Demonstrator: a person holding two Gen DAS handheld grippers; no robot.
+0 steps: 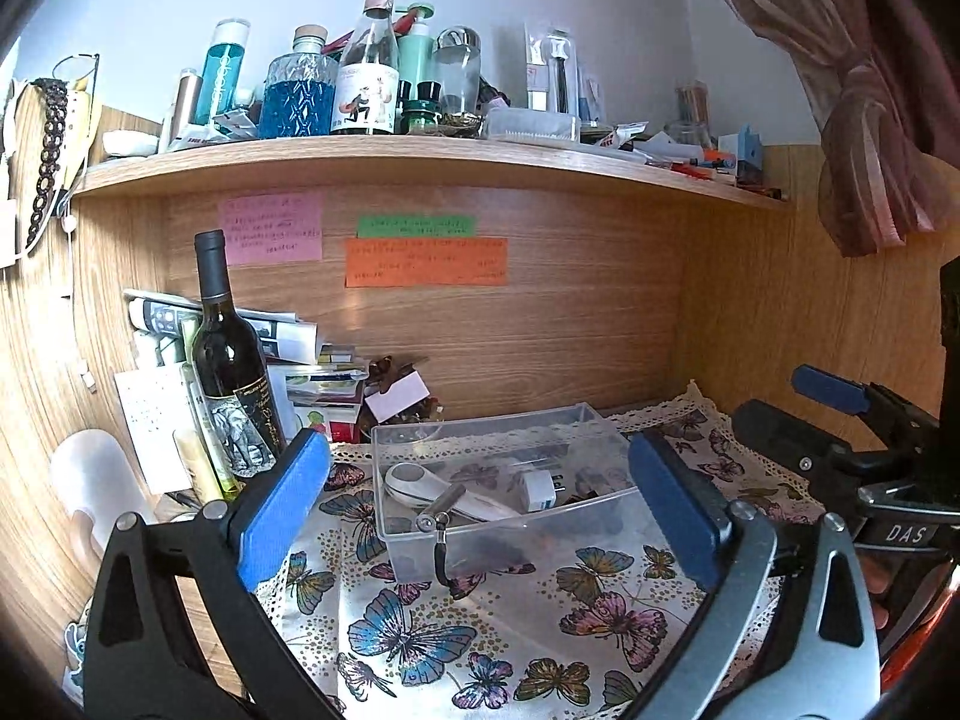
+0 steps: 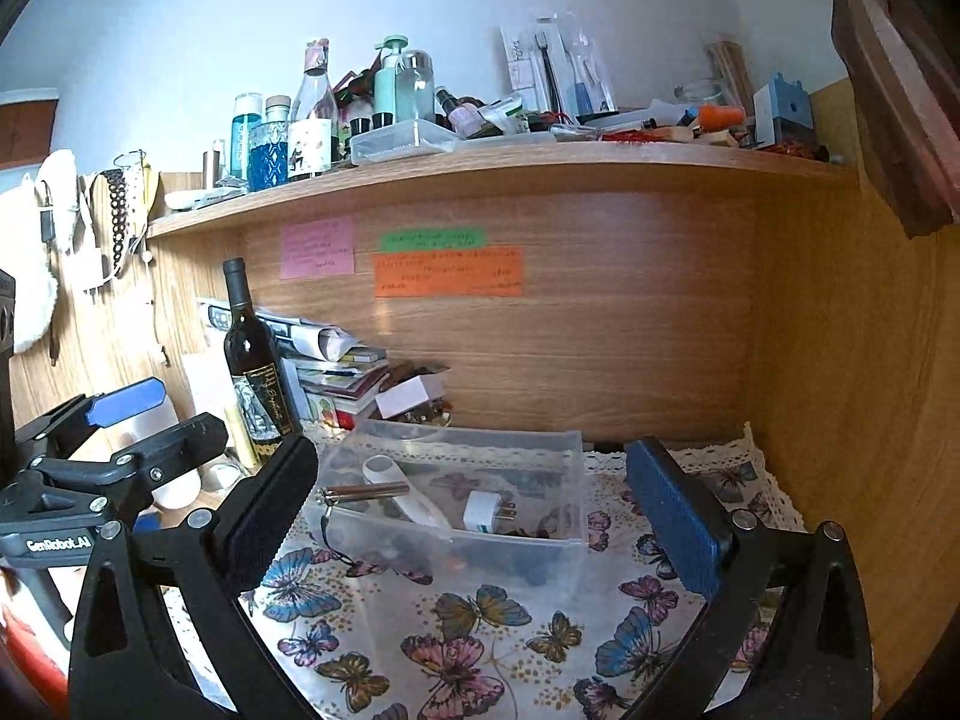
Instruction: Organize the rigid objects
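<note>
A clear plastic box [image 1: 600,513] [image 2: 564,540] stands on the butterfly cloth [image 1: 510,630] [image 2: 480,630]. Inside lie a white handheld device [image 1: 414,480] [image 2: 390,474], a white plug adapter [image 1: 540,489] [image 2: 486,510] and some dark small items. A metal cylinder with a black cord [image 1: 441,513] [image 2: 360,492] rests across the box's near left rim, cord hanging outside. My left gripper [image 1: 480,504] is open and empty, fingers either side of the box. My right gripper [image 2: 474,516] is open and empty, also framing the box.
A dark wine bottle [image 1: 231,360] [image 2: 252,360] stands at the left by stacked papers and books [image 1: 312,372] [image 2: 342,372]. A wooden back panel carries sticky notes [image 1: 426,261]. A shelf [image 1: 420,159] above holds several bottles and clutter. A wooden side wall [image 2: 840,360] is right.
</note>
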